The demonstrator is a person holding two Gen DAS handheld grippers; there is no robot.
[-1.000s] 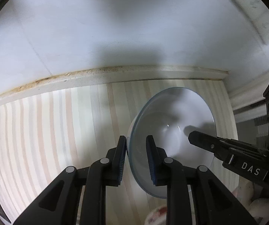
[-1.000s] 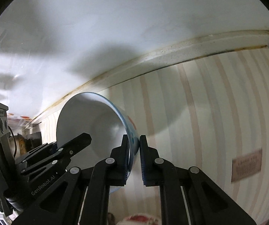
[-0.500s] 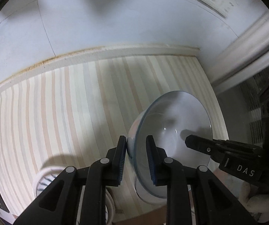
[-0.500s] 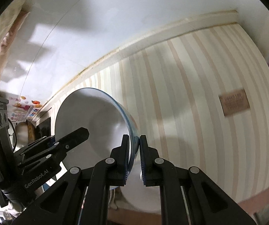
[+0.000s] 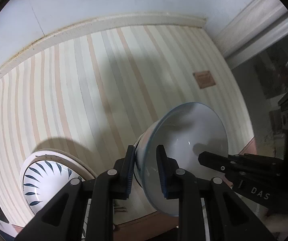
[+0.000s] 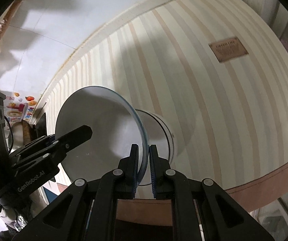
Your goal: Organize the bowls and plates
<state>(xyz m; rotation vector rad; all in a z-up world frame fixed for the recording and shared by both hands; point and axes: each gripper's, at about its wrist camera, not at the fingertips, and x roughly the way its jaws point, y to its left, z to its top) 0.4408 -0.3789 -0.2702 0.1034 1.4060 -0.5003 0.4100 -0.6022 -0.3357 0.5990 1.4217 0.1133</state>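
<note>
A white bowl with a thin blue rim (image 5: 186,138) is held tilted above the striped tablecloth (image 5: 83,92). My left gripper (image 5: 145,170) is shut on its near rim. My right gripper (image 6: 144,160) is shut on the opposite rim of the same bowl (image 6: 97,124). Each gripper shows in the other's view, the right one (image 5: 244,172) and the left one (image 6: 49,146). Just beyond the bowl a second white bowl with a dark line on its wall (image 6: 162,132) lies on the cloth. A white plate with blue leaf marks (image 5: 49,182) lies at the lower left of the left wrist view.
The white wall and its stained skirting (image 5: 103,24) bound the table at the back. A brown label (image 5: 204,79) lies on the cloth at the right. The table's brown front edge (image 6: 264,184) runs close below. Cluttered items (image 6: 21,108) stand at the far left.
Both grippers have tipped downward with the bowl and drawn back from the wall. The leaf-marked plate, the second bowl and the table's front edge have come into view.
</note>
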